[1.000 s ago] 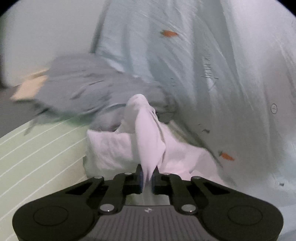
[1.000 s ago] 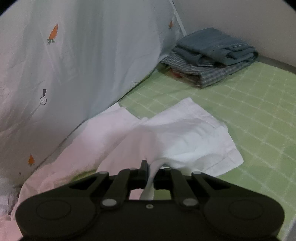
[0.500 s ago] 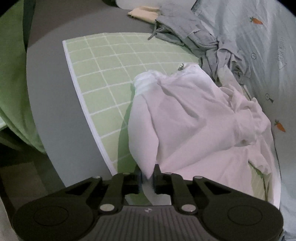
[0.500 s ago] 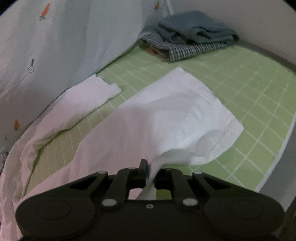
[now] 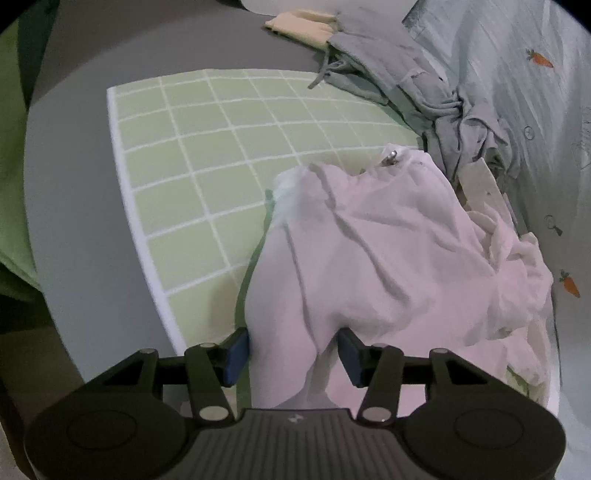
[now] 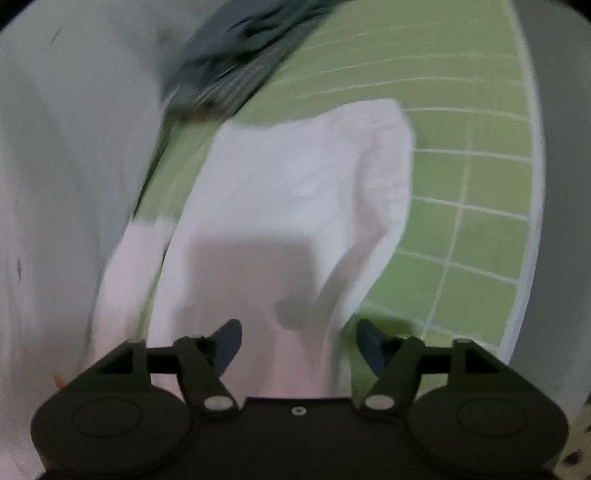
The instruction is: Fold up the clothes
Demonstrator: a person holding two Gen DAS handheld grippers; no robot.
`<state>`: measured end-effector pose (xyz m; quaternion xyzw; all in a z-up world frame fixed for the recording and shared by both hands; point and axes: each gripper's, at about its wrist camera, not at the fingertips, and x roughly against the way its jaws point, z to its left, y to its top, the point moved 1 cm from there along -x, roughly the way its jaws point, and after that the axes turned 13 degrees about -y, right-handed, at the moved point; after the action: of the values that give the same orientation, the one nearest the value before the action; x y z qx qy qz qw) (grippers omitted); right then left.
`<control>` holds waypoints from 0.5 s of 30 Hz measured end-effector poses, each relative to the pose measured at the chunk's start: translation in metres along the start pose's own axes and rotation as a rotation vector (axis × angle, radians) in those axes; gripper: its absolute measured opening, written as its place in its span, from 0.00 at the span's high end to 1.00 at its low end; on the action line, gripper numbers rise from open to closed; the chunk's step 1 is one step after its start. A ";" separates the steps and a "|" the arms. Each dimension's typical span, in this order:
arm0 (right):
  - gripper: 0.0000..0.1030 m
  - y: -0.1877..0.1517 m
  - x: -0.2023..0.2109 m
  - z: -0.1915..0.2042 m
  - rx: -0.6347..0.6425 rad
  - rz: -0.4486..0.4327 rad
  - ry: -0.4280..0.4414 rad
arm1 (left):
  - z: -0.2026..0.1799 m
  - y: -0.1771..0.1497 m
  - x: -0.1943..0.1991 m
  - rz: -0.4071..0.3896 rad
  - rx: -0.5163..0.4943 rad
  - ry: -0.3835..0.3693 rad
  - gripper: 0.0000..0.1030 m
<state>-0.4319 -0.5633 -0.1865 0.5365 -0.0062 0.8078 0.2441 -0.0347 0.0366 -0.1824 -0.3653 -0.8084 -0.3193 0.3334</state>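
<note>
A white garment (image 5: 380,254) lies crumpled on the green checked mat (image 5: 207,155); a fold of it runs loose between the spread jaws of my left gripper (image 5: 291,350), which is open. In the blurred right wrist view the same white garment (image 6: 295,192) lies flatter across the mat (image 6: 476,206). My right gripper (image 6: 299,343) is open just above it, with cloth beneath the gap and no grip on it.
A crumpled grey garment (image 5: 424,92) and a beige cloth (image 5: 299,26) lie at the mat's far edge. A pale blue carrot-print sheet (image 5: 517,74) rises on the right. A dark folded stack (image 6: 240,55) sits beyond the white garment. Grey surface (image 5: 70,147) borders the mat.
Both grippers have opened and let go of the white garment, which has dropped onto the mat. The right wrist view has swung and is blurred with motion.
</note>
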 end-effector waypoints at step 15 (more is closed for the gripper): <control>0.97 0.033 0.035 0.050 0.311 -0.264 -0.039 | -0.030 0.029 -0.005 -0.056 -0.081 0.034 0.95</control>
<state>-0.4127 -0.5918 -0.1265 0.5795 0.1844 0.7494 0.2620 0.0003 0.0272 -0.1612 -0.3503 -0.7989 -0.3669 0.3231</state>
